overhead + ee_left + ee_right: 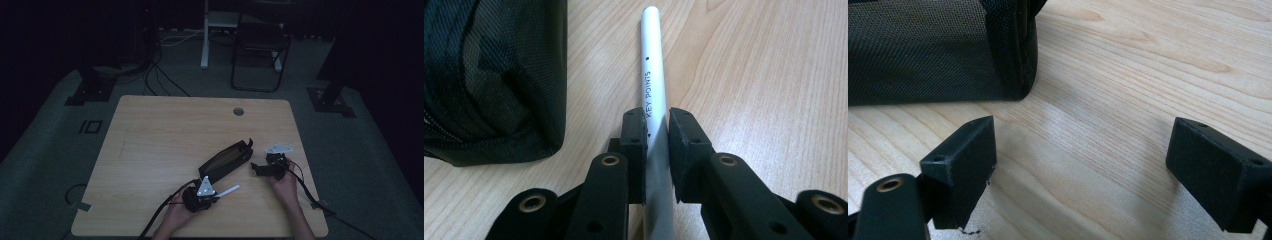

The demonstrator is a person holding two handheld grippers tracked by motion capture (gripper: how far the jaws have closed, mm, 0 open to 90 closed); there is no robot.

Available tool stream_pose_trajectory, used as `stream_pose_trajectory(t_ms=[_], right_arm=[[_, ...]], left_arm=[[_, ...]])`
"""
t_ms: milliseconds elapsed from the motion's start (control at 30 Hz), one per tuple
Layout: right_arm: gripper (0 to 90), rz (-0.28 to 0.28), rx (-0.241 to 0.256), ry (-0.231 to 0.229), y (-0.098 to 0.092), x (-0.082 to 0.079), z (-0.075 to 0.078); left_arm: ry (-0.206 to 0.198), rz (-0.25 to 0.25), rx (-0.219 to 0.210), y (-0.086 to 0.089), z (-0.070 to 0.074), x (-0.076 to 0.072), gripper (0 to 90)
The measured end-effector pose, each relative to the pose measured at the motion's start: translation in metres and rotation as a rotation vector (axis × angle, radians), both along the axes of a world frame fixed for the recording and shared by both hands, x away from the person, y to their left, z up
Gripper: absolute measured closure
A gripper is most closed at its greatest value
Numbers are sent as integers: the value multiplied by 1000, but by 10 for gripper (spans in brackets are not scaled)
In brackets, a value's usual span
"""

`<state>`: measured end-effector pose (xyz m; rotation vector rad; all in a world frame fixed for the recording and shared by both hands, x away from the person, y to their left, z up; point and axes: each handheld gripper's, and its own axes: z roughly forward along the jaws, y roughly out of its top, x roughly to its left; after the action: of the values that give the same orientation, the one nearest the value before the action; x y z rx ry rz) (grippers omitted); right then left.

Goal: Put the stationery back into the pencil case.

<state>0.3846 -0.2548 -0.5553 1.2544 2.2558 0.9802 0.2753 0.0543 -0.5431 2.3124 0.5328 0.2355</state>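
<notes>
Jaws of the left gripper (656, 150) are clamped on a white pen (653, 75), their pads pressing its barrel from both sides just below the printed words "KEY POINTS". The pen runs straight out between them, its rounded end pointing away over the wooden table (774, 75). Just beside it, to the left in the left gripper view, lies a black fabric pouch (489, 80), its rounded corner near the barrel but not touching it.

In the high view the left gripper (212, 196) sits near the table's front edge, held by the person's left hand (177, 216), and the pen (229, 190) sticks out to the right, close to the near end of the pouch (226, 160), which lies diagonally with its top open.

The right gripper (1083, 165) stands with its jaws wide apart and nothing between them but bare wood. The far end of the pouch (933, 50) lies just ahead and to the left of its jaws, clear of them. In the high view this gripper (260, 168), in the right hand (286, 184), rests just beside the pouch's far end.
</notes>
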Motion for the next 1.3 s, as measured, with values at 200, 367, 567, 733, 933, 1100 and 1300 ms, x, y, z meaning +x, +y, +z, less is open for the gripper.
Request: stream_pose_trajectory(t_ms=[200, 367, 567, 733, 933, 1100, 1300], right_arm=[[128, 2, 0, 1, 0, 0, 0], [128, 2, 0, 1, 0, 0, 0], [128, 2, 0, 0, 0, 0, 0], [128, 3, 0, 0, 0, 0, 0], [128, 4, 1, 1, 0, 1, 0], [128, 4, 1, 1, 0, 1, 0], [128, 4, 1, 1, 0, 1, 0]], left_arm=[[-12, 0, -5, -1, 6, -1, 785], [-16, -5, -17, -2, 12, -2, 785], [-24, -8, -20, -1, 18, -5, 785], [-26, -5, -26, 2, 23, -5, 785], [-38, -9, -28, 6, 30, -5, 785], [-48, -7, -33, 8, 37, -5, 785], [-47, -17, -46, 12, 44, -5, 785]])
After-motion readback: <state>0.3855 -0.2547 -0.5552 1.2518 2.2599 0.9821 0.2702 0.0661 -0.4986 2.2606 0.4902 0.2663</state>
